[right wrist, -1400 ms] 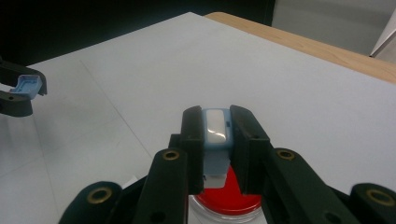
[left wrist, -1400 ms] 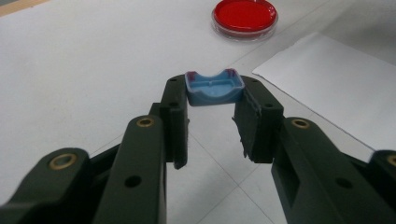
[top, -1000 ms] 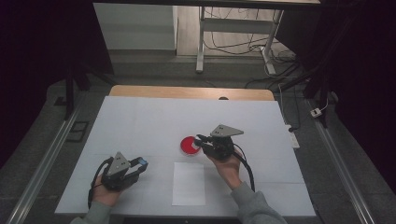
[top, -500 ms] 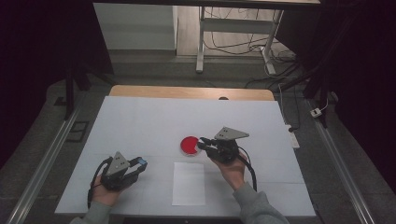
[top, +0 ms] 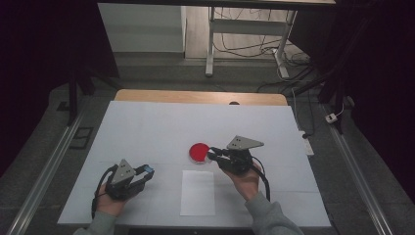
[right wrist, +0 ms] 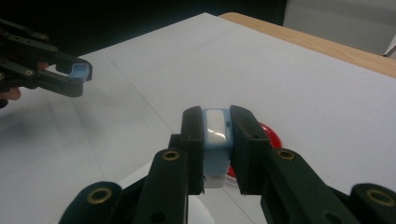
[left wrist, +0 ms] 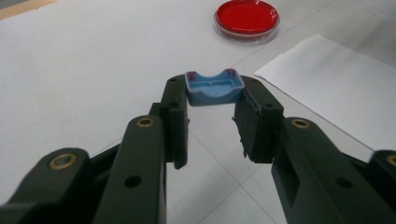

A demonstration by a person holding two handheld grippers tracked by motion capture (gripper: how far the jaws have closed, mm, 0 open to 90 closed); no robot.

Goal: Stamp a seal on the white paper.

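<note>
The right gripper is clamped on a pale blue bottle with a white face, its jaws pressing both sides. The bottle sits upright between the pads, apparently so that it can be brought to the dish without spilling. In the high view this gripper stands just beside the dish, its jaw tips at the rim.

The left gripper is closed on a small blue cap, held at the very tips with the hollow side turned up toward the camera. The cap is empty inside; a reddish tinge shows on its edge. It is judged to belong to the bottle and to be kept aside while the bottle is in use. The left gripper hovers low over the table, well apart from the dish.

The dish is shallow, round and clear-walled, holding a red layer across its floor; whether a lid is on it cannot be told.

A white sheet lies flat near the table's front edge, between the two hands, with nothing on it.
</note>
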